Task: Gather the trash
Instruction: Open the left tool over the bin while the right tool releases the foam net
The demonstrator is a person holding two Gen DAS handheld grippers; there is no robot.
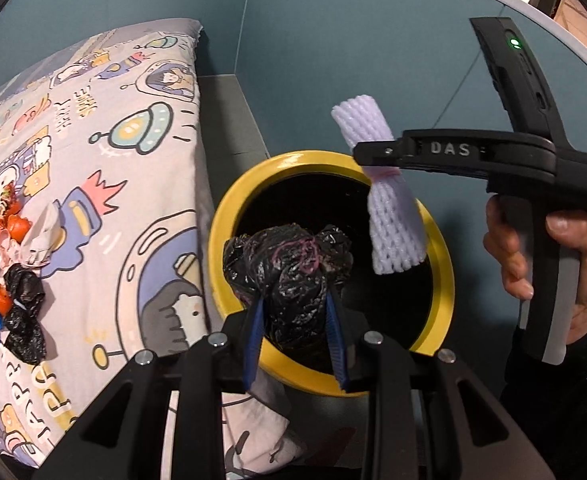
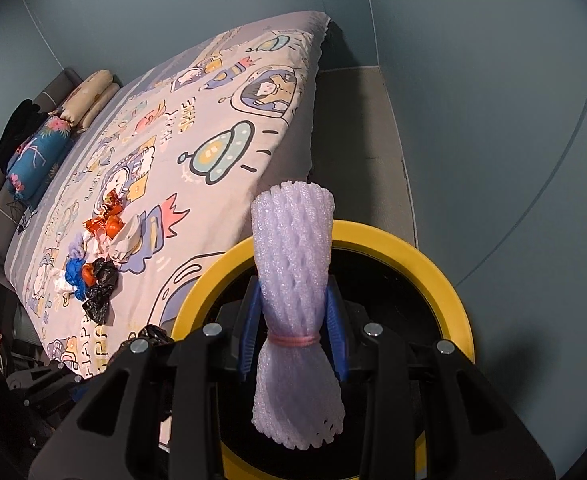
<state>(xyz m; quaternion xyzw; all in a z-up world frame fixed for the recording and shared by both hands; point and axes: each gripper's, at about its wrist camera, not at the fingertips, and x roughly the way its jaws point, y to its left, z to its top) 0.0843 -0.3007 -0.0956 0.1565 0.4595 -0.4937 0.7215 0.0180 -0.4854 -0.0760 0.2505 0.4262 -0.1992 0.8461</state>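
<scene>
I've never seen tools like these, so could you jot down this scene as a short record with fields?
Place: bed beside a yellow-rimmed bin
Left gripper: shut on a black bag, over the bin
Right gripper: shut on a white foam net, over the bin
Left on bed: trash pile

The bin (image 1: 443, 264) at lower centre has a glossy, smooth yellow plastic rim. Above it hang a crinkled, shiny black plastic bag (image 1: 289, 272) and a soft, matt white foam net (image 2: 293, 264), dimpled like mesh. At left, the bedsheet (image 1: 105, 184) is matt printed cloth, strewn with glossy crumpled wrappers (image 1: 7, 228).
</scene>
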